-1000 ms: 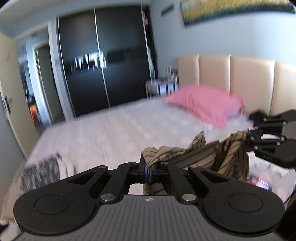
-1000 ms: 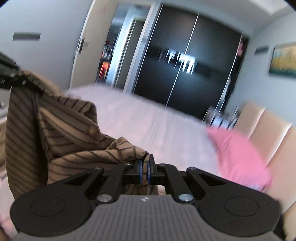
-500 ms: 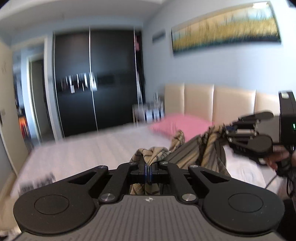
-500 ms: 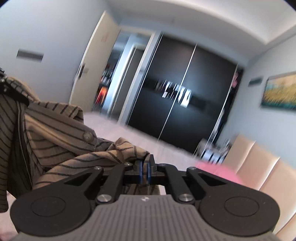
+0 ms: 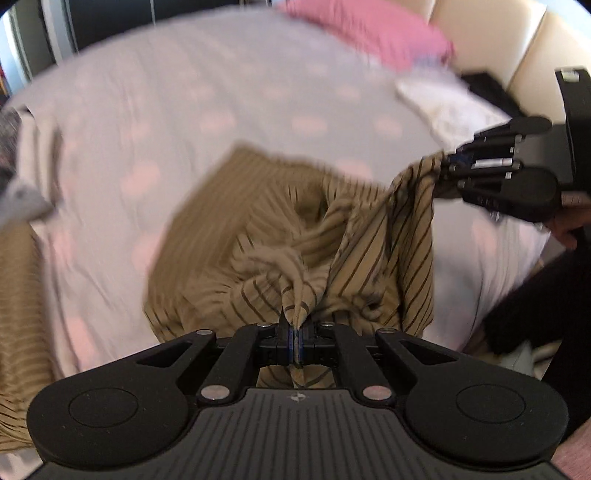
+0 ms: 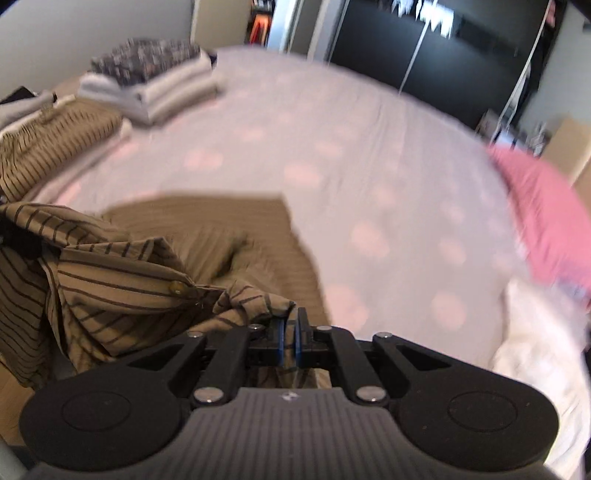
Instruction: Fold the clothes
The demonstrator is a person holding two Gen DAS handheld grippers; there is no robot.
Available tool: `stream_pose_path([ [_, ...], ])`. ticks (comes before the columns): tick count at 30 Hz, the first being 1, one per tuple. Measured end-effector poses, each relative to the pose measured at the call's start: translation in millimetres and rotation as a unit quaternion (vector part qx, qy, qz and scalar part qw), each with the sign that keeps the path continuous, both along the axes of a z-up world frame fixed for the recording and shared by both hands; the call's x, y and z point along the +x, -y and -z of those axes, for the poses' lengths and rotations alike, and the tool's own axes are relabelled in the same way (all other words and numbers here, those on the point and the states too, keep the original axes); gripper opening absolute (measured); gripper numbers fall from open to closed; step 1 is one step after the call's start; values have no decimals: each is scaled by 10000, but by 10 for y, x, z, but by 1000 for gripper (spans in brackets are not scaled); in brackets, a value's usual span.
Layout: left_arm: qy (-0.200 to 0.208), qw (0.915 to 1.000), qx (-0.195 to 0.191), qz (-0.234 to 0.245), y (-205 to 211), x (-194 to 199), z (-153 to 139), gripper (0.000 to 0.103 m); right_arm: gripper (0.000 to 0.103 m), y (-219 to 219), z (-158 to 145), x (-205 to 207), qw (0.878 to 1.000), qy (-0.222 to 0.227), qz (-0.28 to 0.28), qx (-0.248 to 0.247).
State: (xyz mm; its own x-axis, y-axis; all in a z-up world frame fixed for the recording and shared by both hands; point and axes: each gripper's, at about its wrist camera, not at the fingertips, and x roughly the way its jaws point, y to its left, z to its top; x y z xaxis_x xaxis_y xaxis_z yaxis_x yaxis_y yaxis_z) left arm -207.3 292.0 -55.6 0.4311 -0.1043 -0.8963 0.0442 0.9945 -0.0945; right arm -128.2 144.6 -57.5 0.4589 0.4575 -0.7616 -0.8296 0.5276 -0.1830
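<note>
A tan shirt with dark stripes (image 5: 266, 221) hangs between both grippers, its lower part spread on the pale bedsheet (image 5: 184, 110). My left gripper (image 5: 295, 332) is shut on a bunched edge of it. In the left wrist view my right gripper (image 5: 448, 166) pinches another edge at the right, a hand behind it. In the right wrist view the right gripper (image 6: 290, 330) is shut on the striped shirt (image 6: 129, 280), near a button, and the bed (image 6: 332, 155) lies below.
A pink pillow (image 5: 369, 26) and a white cloth (image 5: 443, 103) lie near the cream headboard (image 5: 535, 55). Folded clothes (image 6: 147, 81) and another striped garment (image 6: 51, 136) are stacked at the bed's left edge. A dark wardrobe (image 6: 443, 48) stands beyond the bed.
Both grippers have dropped and tipped down toward the bed, still holding the shirt. The shirt, hanging in the air before, now has its lower part lying on the sheet.
</note>
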Motion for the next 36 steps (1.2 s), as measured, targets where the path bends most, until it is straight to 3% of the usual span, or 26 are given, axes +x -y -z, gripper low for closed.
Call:
stream_pose_path([
  [4, -432, 9990, 91, 68, 19, -10, 334, 1, 7, 132, 436, 52, 9975, -628, 334, -17],
  [7, -445, 9989, 128, 92, 42, -39, 397, 1, 12, 214, 499, 131, 9930, -1020, 589, 55],
  [10, -274, 9994, 150, 113, 70, -63, 367, 5, 14, 237, 487, 56, 9942, -945, 507, 92],
  [11, -216, 9994, 220, 134, 75, -66, 356, 10, 16, 248, 471, 16, 9954, -855, 430, 36],
  [14, 7, 9987, 480, 141, 120, -98, 303, 23, 33, 256, 447, -96, 9976, -623, 261, -124],
  [16, 155, 9980, 600, 91, 122, -128, 256, 24, 45, 289, 408, -139, 9981, -537, 257, -170],
  [21, 396, 9977, 544, -88, 72, -176, 182, 24, 50, 394, 217, -180, 9980, -512, 366, 4],
  [26, 442, 9971, 599, -163, 73, -199, 184, 24, 52, 528, 27, -189, 9924, -969, 413, 632],
  [29, 434, 9970, 578, -266, 63, -172, 196, 24, 52, 532, 61, -162, 9838, -1521, 401, 862],
  [33, 460, 9967, 525, -409, 42, -152, 192, 23, 53, 419, 254, -167, 9756, -2000, 397, 814],
  [36, 482, 9963, 499, -501, 22, -153, 191, 12, 48, 333, 413, -177, 9735, -2130, 399, 730],
])
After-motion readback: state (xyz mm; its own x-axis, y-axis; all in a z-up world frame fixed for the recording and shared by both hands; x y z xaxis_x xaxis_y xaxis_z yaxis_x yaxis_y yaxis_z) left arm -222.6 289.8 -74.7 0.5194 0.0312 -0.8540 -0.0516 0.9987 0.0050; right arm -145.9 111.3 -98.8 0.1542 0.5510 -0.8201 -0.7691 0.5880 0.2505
